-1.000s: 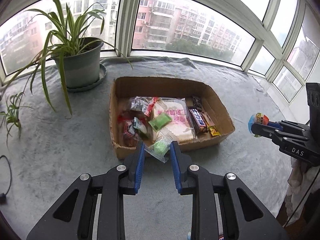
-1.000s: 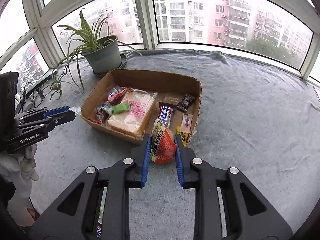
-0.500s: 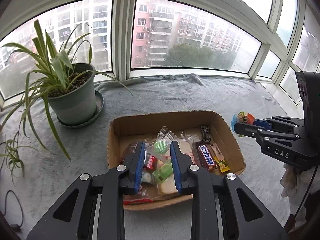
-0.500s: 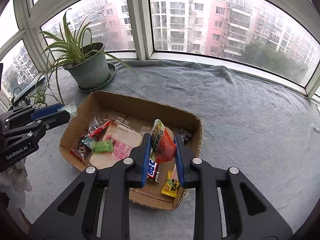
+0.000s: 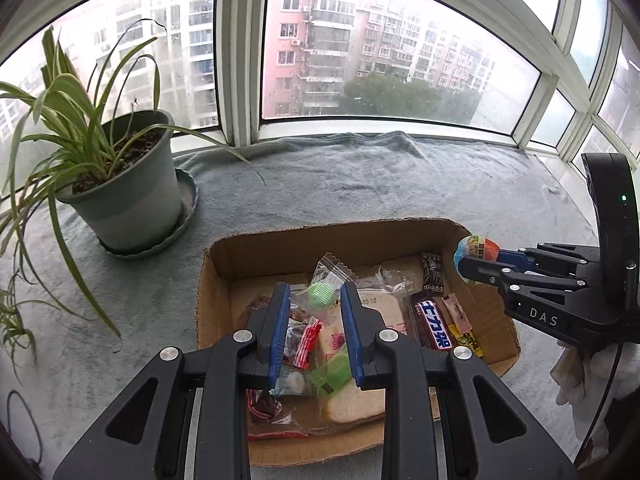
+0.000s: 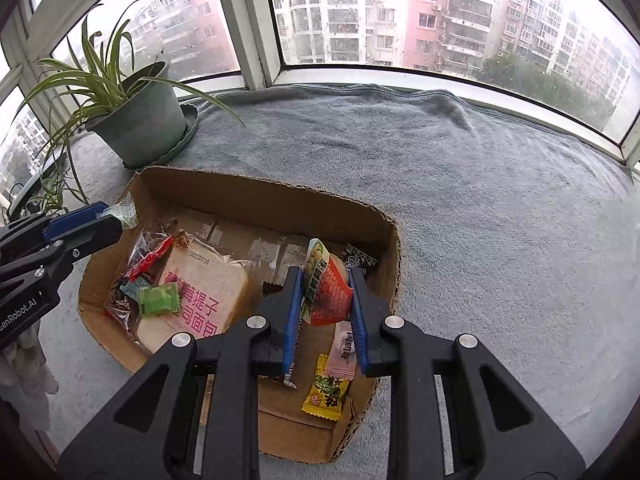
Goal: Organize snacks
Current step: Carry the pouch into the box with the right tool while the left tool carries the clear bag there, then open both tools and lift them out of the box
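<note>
Over the shallow cardboard box (image 5: 276,248) on fuzzy grey cloth (image 6: 500,200), the left gripper (image 5: 314,300) pinches a crinkly clear packet (image 5: 326,288) (green sweet inside); the right gripper (image 6: 324,292) clamps a glossy orange pouch (image 6: 326,288). A second ago both were short of the near rim. Bare cloth lies right and far; potted plant (image 5: 120,184) far-left.
</note>
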A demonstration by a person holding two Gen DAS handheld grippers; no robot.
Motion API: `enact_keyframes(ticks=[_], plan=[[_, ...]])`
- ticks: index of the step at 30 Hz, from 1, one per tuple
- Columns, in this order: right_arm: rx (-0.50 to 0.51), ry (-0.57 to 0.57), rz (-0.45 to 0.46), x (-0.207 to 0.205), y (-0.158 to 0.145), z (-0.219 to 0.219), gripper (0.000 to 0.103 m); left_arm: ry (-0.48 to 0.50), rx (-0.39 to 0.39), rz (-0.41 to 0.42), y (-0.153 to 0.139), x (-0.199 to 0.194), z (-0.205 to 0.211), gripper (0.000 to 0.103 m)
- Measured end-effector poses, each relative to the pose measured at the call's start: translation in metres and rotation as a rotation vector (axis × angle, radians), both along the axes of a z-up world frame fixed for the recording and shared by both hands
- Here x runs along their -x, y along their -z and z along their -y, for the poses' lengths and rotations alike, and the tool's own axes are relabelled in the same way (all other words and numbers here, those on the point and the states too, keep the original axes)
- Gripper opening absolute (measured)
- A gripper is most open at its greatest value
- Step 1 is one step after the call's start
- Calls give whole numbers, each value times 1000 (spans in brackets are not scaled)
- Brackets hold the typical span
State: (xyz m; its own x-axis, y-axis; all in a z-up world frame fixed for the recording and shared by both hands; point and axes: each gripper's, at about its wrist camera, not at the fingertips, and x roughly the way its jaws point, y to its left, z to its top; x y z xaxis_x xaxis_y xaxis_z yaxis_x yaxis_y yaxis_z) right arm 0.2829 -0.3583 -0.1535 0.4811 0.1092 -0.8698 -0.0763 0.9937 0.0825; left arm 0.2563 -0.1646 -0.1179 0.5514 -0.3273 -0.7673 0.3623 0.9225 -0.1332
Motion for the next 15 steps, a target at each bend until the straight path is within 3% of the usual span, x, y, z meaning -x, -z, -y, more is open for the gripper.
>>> enact_keyframes(ticks=[9, 12, 15], plan=[[2, -9, 11, 1, -5, -5, 25, 10, -18, -8, 1, -1, 3, 25], [4, -10, 26, 4, -10, -8, 39, 11, -15, -4, 0, 0, 1, 25], [0, -12, 34, 6, -16, -10, 41, 10, -16, 2, -2, 2, -1, 25]])
